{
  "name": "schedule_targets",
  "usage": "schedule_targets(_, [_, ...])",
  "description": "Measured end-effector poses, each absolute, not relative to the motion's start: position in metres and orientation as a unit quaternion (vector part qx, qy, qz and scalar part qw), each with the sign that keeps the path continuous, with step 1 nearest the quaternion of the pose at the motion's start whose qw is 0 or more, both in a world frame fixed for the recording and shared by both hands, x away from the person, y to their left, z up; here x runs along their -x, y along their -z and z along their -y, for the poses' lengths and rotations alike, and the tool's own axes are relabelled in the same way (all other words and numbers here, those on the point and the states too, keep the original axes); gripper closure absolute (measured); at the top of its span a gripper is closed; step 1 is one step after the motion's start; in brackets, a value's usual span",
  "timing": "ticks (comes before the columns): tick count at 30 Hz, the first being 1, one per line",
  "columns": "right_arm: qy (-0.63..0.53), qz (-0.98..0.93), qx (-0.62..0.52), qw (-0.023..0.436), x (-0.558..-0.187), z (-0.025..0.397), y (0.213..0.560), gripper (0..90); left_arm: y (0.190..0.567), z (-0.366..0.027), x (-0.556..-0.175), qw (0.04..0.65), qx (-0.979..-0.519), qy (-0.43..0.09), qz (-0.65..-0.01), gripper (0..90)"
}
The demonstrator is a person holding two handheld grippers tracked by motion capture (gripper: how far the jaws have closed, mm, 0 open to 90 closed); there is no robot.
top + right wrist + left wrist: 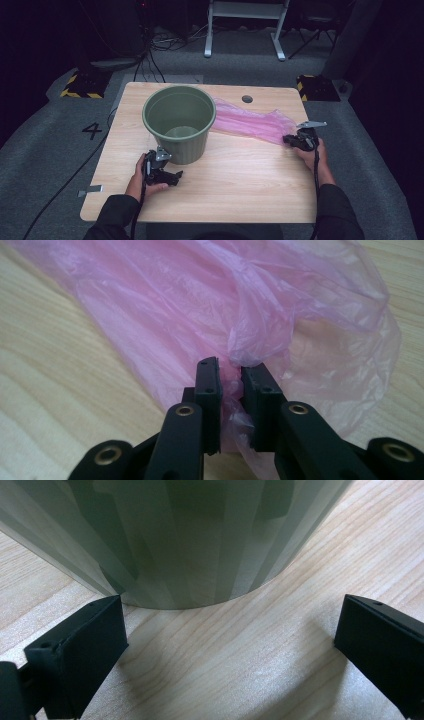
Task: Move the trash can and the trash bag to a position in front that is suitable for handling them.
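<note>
- Jaws of the right gripper [230, 371] were clamped on a pinch of the pink plastic bag [210, 305] at its near edge.
- From that pinch the bag [252, 122] lay flat, long axis running toward ten o'clock, to the green bucket [179, 122].
- Left gripper [230, 645] sat apart and empty at the bucket's six o'clock, nearer it, bucket wall [175, 540] just ahead.

A light wooden table [240, 185] carries a green bucket [179, 122] and a pink plastic bag [252, 122] beside it.
</note>
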State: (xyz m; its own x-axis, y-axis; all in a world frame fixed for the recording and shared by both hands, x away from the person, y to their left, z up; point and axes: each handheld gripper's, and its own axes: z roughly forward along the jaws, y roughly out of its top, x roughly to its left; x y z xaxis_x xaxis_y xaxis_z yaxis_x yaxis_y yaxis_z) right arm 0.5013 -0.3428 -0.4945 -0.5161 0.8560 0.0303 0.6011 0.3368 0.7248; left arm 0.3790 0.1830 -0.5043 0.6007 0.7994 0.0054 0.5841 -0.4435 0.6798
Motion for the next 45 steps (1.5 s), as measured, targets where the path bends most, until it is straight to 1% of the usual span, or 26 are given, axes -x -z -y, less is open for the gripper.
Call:
schedule_targets(3, [-0.345, -0.803, -0.45, 0.185, -0.495, 0.341, 0.494, 79.2, 0.505, -0.182, -0.38, 0.326, -0.831, -0.169, -0.417, 0.1])
schedule_targets(7, [-0.35, -0.81, -0.432, 0.185, -0.477, 0.338, 0.495, 81.0, 0.505, -0.179, -0.382, 0.327, -0.828, -0.166, -0.424, 0.1])
schedule_targets(10, [-0.356, -0.816, -0.419, 0.176, -0.463, 0.338, 0.495, 82.3, 0.505, -0.175, -0.385, 0.326, -0.826, -0.172, -0.425, 0.1])
schedule_targets(11, [-0.357, -0.819, -0.416, 0.172, -0.458, 0.339, 0.495, 82.7, 0.505, -0.174, -0.386, 0.328, -0.825, -0.166, -0.429, 0.1])
schedule_targets(18, [-0.361, -0.826, -0.404, 0.156, -0.429, 0.341, 0.494, 83.2, 0.505, -0.165, -0.398, 0.328, -0.823, -0.17, -0.431, 0.2])
schedule_targets(25, [-0.362, -0.832, -0.391, 0.153, -0.412, 0.338, 0.494, 83.4, 0.504, -0.154, -0.411, 0.326, -0.826, -0.17, -0.428, 0.3])
schedule_targets(33, [-0.372, -0.847, -0.354, 0.137, -0.387, 0.32, 0.491, 82.7, 0.504, -0.142, -0.425, 0.325, -0.827, -0.175, -0.424, 0.5])
schedule_targets(35, [-0.376, -0.851, -0.341, 0.133, -0.382, 0.314, 0.489, 82.0, 0.505, -0.137, -0.427, 0.329, -0.825, -0.164, -0.428, 0.5])
schedule_targets(37, [-0.385, -0.852, -0.331, 0.124, -0.377, 0.306, 0.487, 81.4, 0.504, -0.135, -0.43, 0.327, -0.827, -0.169, -0.424, 0.5])
schedule_targets(38, [-0.386, -0.854, -0.326, 0.123, -0.375, 0.302, 0.486, 80.5, 0.504, -0.133, -0.431, 0.328, -0.827, -0.167, -0.425, 0.5])
schedule_targets(40, [-0.391, -0.856, -0.317, 0.117, -0.372, 0.294, 0.485, 74.8, 0.504, -0.132, -0.432, 0.327, -0.827, -0.169, -0.424, 0.5])
schedule_targets(41, [-0.389, -0.857, -0.316, 0.12, -0.371, 0.29, 0.485, 69.2, 0.505, -0.131, -0.432, 0.328, -0.827, -0.169, -0.425, 0.4])
schedule_targets(42, [-0.383, -0.861, -0.31, 0.123, -0.367, 0.283, 0.483, 59.0, 0.505, -0.131, -0.432, 0.329, -0.826, -0.169, -0.425, 0.5])
schedule_targets(44, [-0.387, -0.86, -0.307, 0.125, -0.362, 0.28, 0.48, 50.2, 0.504, -0.133, -0.431, 0.324, -0.83, -0.174, -0.419, 0.5])
schedule_targets(45, [-0.387, -0.86, -0.307, 0.125, -0.362, 0.28, 0.48, 50.2, 0.505, -0.133, -0.43, 0.33, -0.829, -0.161, -0.422, 0.5])
